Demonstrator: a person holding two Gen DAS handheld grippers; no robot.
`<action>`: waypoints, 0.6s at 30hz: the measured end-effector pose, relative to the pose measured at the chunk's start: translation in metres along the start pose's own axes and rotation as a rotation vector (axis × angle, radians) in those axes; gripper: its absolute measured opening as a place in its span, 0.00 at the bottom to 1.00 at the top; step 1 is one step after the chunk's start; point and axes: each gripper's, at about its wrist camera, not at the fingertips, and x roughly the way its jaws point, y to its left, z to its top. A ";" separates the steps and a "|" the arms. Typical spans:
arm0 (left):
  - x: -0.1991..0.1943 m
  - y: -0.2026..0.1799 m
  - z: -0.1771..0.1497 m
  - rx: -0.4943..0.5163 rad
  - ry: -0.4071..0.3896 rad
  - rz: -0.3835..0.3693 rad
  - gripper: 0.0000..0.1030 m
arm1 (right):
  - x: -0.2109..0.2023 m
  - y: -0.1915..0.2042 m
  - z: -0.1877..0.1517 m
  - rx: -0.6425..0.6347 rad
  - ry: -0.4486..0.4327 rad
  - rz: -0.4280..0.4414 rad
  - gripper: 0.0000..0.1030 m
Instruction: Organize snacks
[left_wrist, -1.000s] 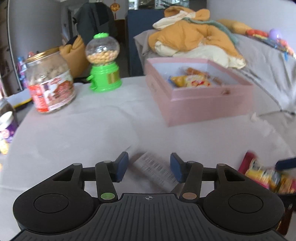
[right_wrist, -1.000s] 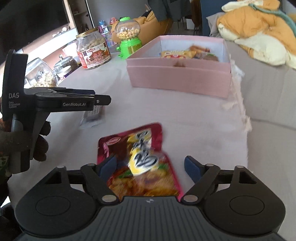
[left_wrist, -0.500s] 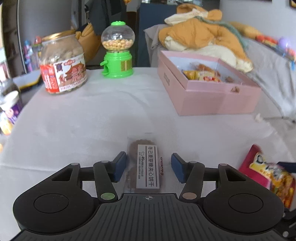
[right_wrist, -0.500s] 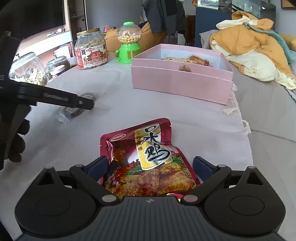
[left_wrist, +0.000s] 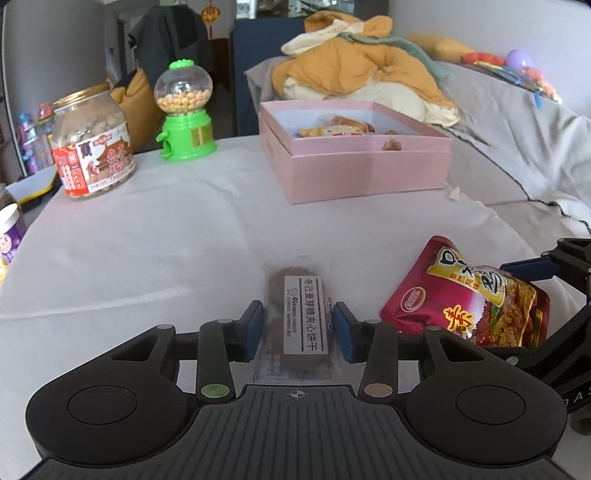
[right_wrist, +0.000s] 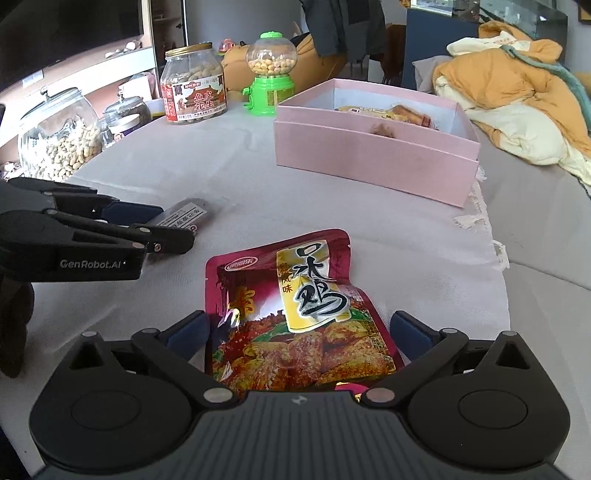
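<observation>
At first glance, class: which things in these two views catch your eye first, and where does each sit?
The red snack pouch lies on the white cloth between the opening jaws of the right gripper. The clear biscuit packet lies between the closing jaws of the left gripper. Behind stand an open pink box with snacks and a green candy dispenser.

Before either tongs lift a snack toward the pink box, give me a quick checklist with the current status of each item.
1. Biscuit packet between left tongs, jaws closing: ok.
2. Pads pressing on the biscuit packet: cannot tell.
3. Red chicken snack pouch between right tongs: ok.
4. Right tongs gripping the pouch: not ok, jaws opening.
5. Pink box open, with room inside: ok.
6. White tablecloth bare between snacks and box: ok.
</observation>
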 end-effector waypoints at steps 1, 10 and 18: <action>0.000 0.000 -0.001 0.001 -0.007 0.000 0.45 | 0.000 0.000 -0.001 0.001 -0.004 0.000 1.00; -0.002 -0.002 -0.003 0.014 -0.023 -0.003 0.46 | 0.000 0.003 -0.001 0.007 -0.014 -0.021 1.00; 0.000 0.001 -0.002 0.005 -0.009 -0.013 0.46 | 0.000 0.004 -0.001 0.023 -0.015 -0.035 1.00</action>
